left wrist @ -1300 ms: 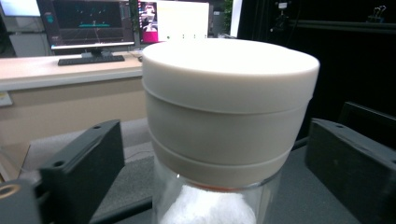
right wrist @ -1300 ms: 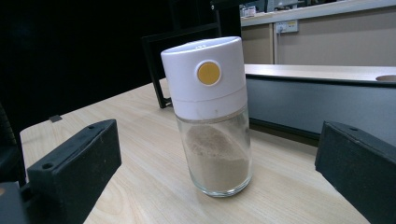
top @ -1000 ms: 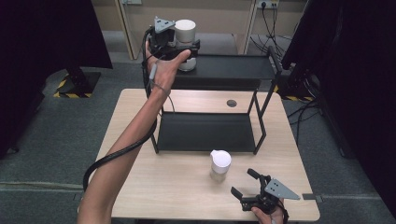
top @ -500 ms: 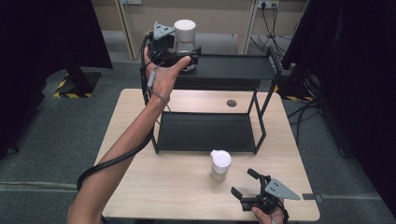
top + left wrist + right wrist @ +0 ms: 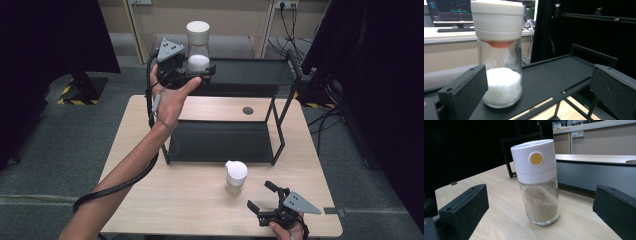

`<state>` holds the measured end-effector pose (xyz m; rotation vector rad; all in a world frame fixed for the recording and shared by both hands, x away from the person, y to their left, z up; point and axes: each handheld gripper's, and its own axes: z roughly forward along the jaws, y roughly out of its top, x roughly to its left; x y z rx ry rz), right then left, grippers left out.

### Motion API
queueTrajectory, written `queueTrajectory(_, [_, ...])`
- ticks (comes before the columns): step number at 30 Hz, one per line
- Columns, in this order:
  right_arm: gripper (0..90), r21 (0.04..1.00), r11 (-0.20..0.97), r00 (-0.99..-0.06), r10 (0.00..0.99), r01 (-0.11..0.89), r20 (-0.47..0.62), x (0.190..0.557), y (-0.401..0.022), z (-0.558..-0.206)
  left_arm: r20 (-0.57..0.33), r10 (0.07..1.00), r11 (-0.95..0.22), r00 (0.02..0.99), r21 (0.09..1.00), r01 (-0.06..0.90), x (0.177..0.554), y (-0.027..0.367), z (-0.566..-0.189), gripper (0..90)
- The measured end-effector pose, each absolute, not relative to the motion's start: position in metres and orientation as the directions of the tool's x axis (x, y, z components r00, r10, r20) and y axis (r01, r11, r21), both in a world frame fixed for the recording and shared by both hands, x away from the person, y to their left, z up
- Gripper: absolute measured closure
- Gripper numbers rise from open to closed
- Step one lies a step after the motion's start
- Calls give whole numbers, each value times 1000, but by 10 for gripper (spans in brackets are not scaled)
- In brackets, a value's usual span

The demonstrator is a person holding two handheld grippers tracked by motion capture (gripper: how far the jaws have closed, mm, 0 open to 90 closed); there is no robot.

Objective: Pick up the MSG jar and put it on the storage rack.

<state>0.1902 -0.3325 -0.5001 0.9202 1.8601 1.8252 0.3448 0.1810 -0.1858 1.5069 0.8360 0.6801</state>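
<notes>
the left gripper (image 5: 197,74) is raised to the top shelf of the black rack (image 5: 250,70), jaws spread wide apart and released, holding nothing. the jar of white grains (image 5: 198,47) stands upright on that shelf between the jaws, close to the left one in the left gripper view. farther right on the wooden table (image 5: 150,175), the jar of brown powder (image 5: 236,176) stands upright in front of the rack. the right gripper (image 5: 264,197) rests near the table's front edge, jaws spread, apart from that jar.
</notes>
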Motion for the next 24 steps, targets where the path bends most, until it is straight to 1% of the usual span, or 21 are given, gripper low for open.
queueTrajectory(14, [6, 981, -56, -715, 677, 188, 175, 190, -333, -500, -56, 753, -2, 655, 996, 89, 317, 191, -219, 14])
queueTrajectory(20, [6, 981, -57, -714, 678, 188, 176, 190, -333, -500, -75, 715, 26, 695, 996, 81, 310, 198, -236, 23])
queueTrajectory(24, [6, 981, -57, -714, 678, 188, 176, 190, -333, -500, -65, 702, 20, 709, 997, 72, 306, 198, -246, 23])
